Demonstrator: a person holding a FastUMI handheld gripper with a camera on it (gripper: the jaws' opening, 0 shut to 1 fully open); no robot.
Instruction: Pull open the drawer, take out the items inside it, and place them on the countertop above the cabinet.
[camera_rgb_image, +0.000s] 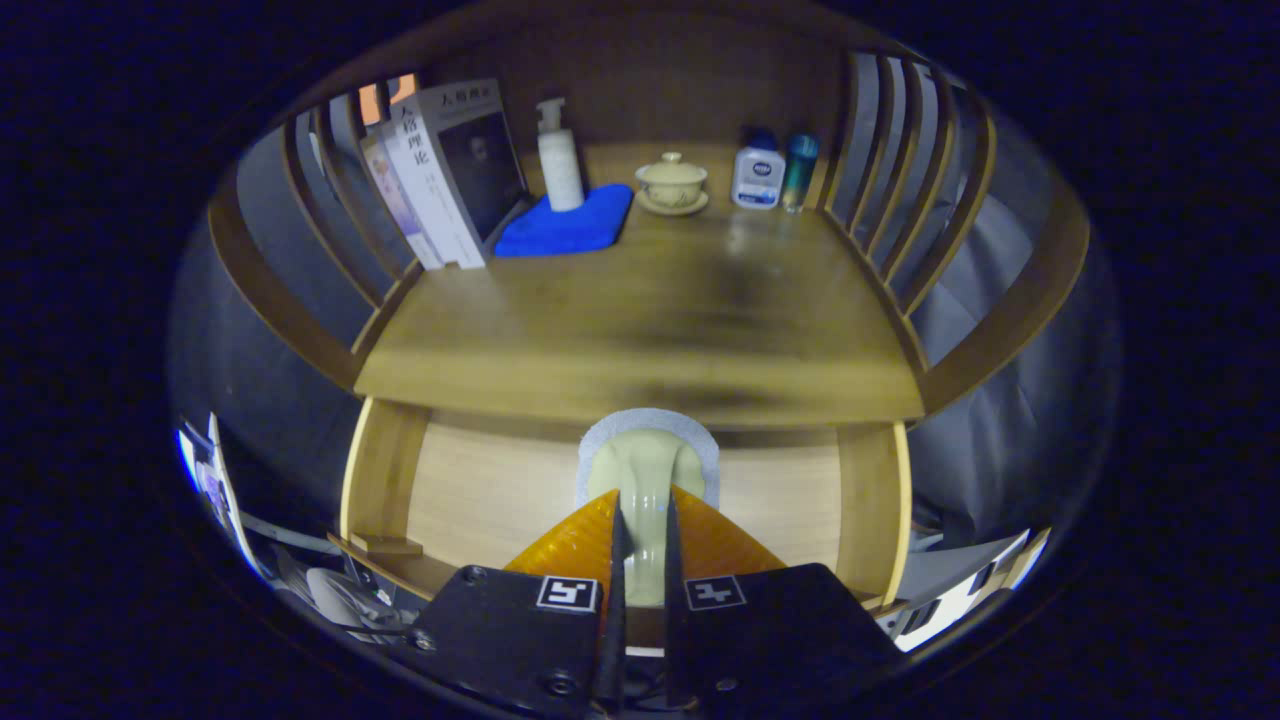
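We see our tool (640, 520) pinching the pale cream drawer handle (645, 470), one finger pressed on each side of it, against the light wooden drawer front (480, 490). Above it lies the brown wooden worktop (650, 330), carrying leaning books (440, 170), a white pump bottle (559, 155) on a blue cloth (570, 225), and a cream lidded teacup (671, 183).
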